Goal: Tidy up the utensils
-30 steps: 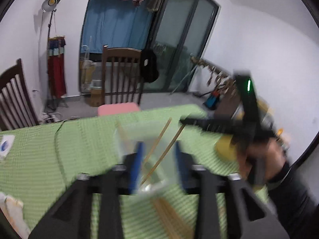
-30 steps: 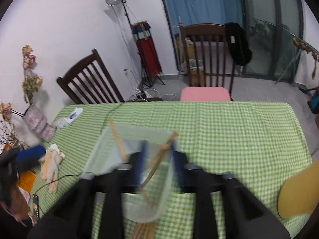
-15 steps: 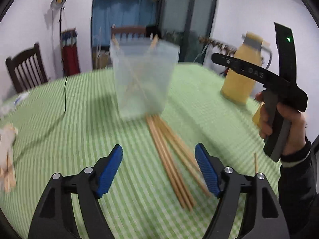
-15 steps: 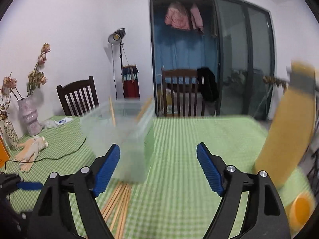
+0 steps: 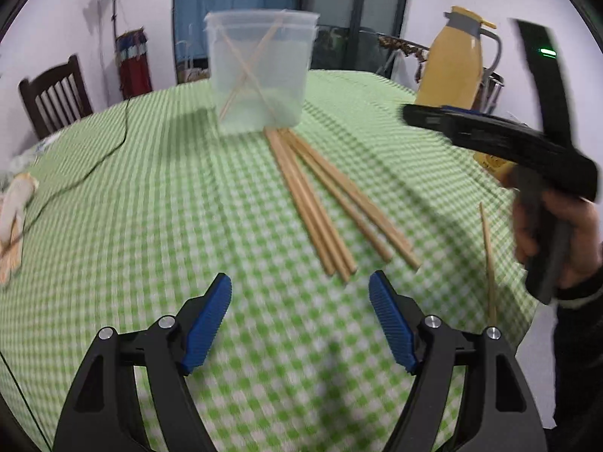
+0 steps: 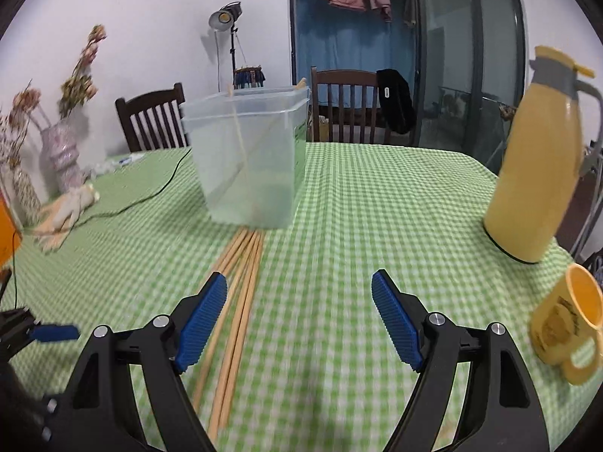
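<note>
Chopsticks loose on checked cloth just before tub, two more crossed inside tub; left gripper and right gripper short of tub, jaws just widened, gaping, empty; jug and mug right of tub.

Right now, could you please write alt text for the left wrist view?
The open left gripper hovers over a green checked tablecloth, empty. Ahead lie loose chopsticks leading to a clear tub holding two more. On the right is the right gripper and a yellow jug.
</note>
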